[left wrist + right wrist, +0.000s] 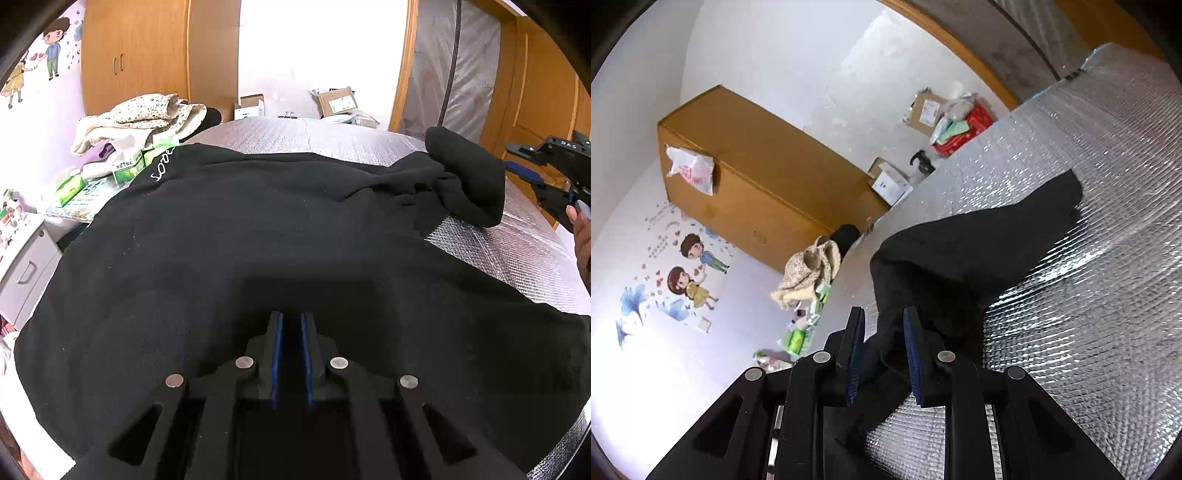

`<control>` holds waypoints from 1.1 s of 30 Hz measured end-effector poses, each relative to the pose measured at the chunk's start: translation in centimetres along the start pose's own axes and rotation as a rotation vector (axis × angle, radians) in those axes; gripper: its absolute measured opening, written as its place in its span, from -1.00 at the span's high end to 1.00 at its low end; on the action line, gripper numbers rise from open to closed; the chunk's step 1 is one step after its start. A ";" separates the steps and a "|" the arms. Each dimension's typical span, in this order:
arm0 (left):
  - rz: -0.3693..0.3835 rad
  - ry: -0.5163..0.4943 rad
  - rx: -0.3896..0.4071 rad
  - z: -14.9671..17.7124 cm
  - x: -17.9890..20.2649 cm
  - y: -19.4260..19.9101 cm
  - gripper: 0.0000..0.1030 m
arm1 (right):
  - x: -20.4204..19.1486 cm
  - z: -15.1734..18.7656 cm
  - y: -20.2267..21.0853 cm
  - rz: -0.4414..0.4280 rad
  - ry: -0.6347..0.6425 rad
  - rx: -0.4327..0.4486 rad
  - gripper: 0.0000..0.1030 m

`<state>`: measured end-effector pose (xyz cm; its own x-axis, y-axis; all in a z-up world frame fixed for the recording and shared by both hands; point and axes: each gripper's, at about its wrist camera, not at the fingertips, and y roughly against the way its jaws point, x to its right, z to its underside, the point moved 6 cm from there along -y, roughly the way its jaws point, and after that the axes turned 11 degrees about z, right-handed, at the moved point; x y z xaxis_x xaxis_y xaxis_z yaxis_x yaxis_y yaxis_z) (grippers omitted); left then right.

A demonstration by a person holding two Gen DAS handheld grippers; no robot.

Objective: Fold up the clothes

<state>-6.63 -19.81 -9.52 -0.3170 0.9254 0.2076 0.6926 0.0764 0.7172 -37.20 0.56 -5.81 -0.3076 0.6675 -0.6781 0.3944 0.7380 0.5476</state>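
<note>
A black sweatshirt point(258, 229) with white lettering point(164, 166) lies spread over the silver quilted table point(332, 138). My left gripper point(291, 321) hovers low over its near part, jaws almost together with a thin gap; whether cloth is pinched is hidden. The right gripper point(546, 173) shows at the far right beside a lifted sleeve point(469, 177). In the right wrist view my right gripper point(882, 325) is shut on that black sleeve point(960, 251), held up off the silver table point(1089, 295).
A folded patterned blanket point(144, 114), tissue packs point(127, 168) and a grey drawer unit point(22, 266) stand at the table's left. Cardboard boxes point(336, 101) sit behind the far edge. Wooden wardrobes point(136, 55) line the back wall.
</note>
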 end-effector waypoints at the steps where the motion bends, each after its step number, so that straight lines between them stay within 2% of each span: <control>1: 0.000 0.000 0.000 0.0 0.0 0.0 0.82 | 0.0 0.1 -0.4 0.005 -0.002 -0.014 0.54; 10: -0.001 0.002 0.000 0.0 0.1 0.0 0.82 | -0.3 0.3 -3.0 -0.008 -0.045 -0.087 0.54; 13: -0.005 -0.002 0.000 0.0 0.1 0.1 0.82 | 0.0 0.9 -4.0 0.016 -0.059 -0.142 0.54; 16: -0.005 -0.003 -0.001 0.0 0.1 0.1 0.82 | -1.4 2.6 -4.9 0.059 0.069 -0.192 0.81; 18: -0.006 -0.004 -0.001 0.0 0.1 0.1 0.82 | -2.5 4.6 -5.6 0.060 0.143 -0.256 0.82; 21: -0.001 0.001 0.000 0.0 0.1 0.1 0.82 | -3.4 6.5 -5.8 0.024 0.207 -0.307 0.76; 23: 0.003 0.004 0.001 0.0 0.0 0.1 0.82 | -2.6 5.8 -4.7 0.011 0.176 -0.261 0.72; 24: 0.004 0.005 0.001 0.0 0.0 0.1 0.82 | -1.8 4.8 -4.0 0.024 0.142 -0.215 0.55; 26: 0.000 0.002 0.000 0.0 0.1 0.1 0.82 | 0.4 2.3 -2.3 0.077 0.061 -0.104 0.55; 28: -0.002 0.000 -0.001 0.0 0.1 0.1 0.82 | 2.3 0.5 -1.1 0.126 -0.001 -0.032 0.53; 31: -0.001 0.000 0.000 0.0 0.1 0.1 0.82 | 4.1 -1.1 -1.4 0.207 -0.009 -0.009 0.51; 33: 0.000 0.001 0.000 0.0 0.1 0.1 0.82 | 5.0 -1.4 -2.9 0.277 0.013 -0.037 0.51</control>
<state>-6.55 -19.69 -9.40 -0.3176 0.9250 0.2087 0.6927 0.0760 0.7172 -41.11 1.91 -10.16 -0.2033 0.8456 -0.4936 0.4331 0.5298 0.7293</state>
